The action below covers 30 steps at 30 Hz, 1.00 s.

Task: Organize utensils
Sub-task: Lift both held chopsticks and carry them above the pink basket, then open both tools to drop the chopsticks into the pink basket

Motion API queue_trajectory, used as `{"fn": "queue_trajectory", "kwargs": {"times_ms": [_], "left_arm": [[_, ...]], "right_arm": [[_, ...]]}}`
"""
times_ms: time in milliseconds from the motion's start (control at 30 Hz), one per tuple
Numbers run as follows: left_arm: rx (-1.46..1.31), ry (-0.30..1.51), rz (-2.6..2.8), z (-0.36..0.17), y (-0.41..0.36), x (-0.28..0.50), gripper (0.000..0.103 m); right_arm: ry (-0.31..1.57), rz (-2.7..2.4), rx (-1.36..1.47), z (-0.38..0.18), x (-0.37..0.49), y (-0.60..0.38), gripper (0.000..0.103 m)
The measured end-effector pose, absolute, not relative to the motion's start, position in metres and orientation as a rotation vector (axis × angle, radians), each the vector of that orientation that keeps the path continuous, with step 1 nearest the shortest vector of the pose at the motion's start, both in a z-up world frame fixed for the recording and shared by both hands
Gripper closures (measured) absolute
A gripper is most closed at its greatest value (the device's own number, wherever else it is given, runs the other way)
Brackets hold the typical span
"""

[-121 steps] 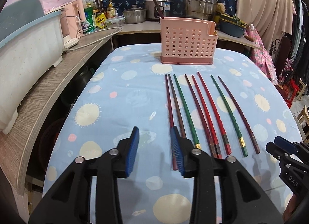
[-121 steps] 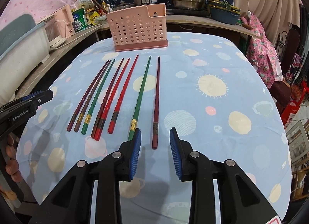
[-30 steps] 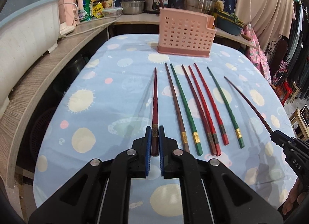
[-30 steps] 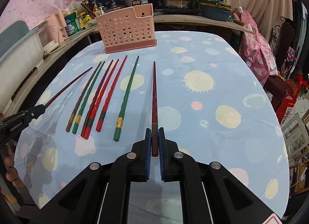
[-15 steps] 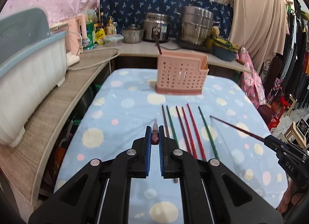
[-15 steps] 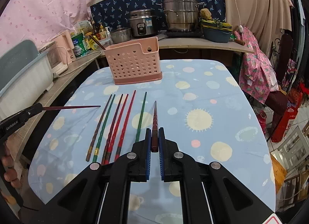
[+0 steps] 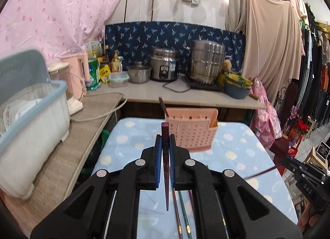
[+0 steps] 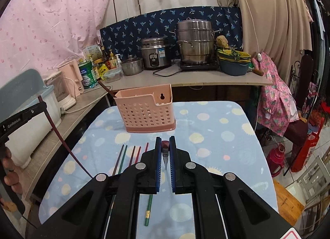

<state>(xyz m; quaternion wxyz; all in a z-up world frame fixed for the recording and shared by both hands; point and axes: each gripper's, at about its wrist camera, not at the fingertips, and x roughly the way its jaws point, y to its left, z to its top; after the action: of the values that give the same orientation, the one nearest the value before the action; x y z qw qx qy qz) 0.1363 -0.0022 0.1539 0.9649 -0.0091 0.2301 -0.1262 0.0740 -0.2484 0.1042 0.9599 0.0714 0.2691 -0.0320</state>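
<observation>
Left wrist view: left gripper [image 7: 164, 145] pinches a dark red chopstick [image 7: 165, 169] near its square butt end; the tip hangs down and back toward the camera, clear of the table. Right gripper [image 8: 164, 152] is likewise clamped on a second dark red chopstick [image 8: 165, 156], butt end up. Beyond both tools stands the pink perforated holder [image 8: 147, 109] on the spotted blue tablecloth [image 8: 216, 136]. Below and left of the right tool, the remaining chopsticks [image 8: 123, 159] lie side by side on the cloth.
</observation>
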Motion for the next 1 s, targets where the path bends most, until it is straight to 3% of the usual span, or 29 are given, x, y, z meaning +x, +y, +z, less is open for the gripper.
{"fn": "queue_trajectory", "kwargs": {"times_ms": [600, 800, 1000], "left_arm": [[-0.078, 0.211, -0.264, 0.262, -0.028, 0.218, 0.096], [-0.07, 0.177, -0.265, 0.268, -0.042, 0.255, 0.096], [-0.055, 0.208, -0.283, 0.246, -0.058, 0.295, 0.096]], "right_arm": [[0.283, -0.028, 0.176, 0.213, 0.172, -0.27, 0.096], [0.213, 0.008, 0.17, 0.241, 0.222, -0.258, 0.096], [0.236, 0.048, 0.149, 0.226, 0.274, -0.243, 0.096]]}}
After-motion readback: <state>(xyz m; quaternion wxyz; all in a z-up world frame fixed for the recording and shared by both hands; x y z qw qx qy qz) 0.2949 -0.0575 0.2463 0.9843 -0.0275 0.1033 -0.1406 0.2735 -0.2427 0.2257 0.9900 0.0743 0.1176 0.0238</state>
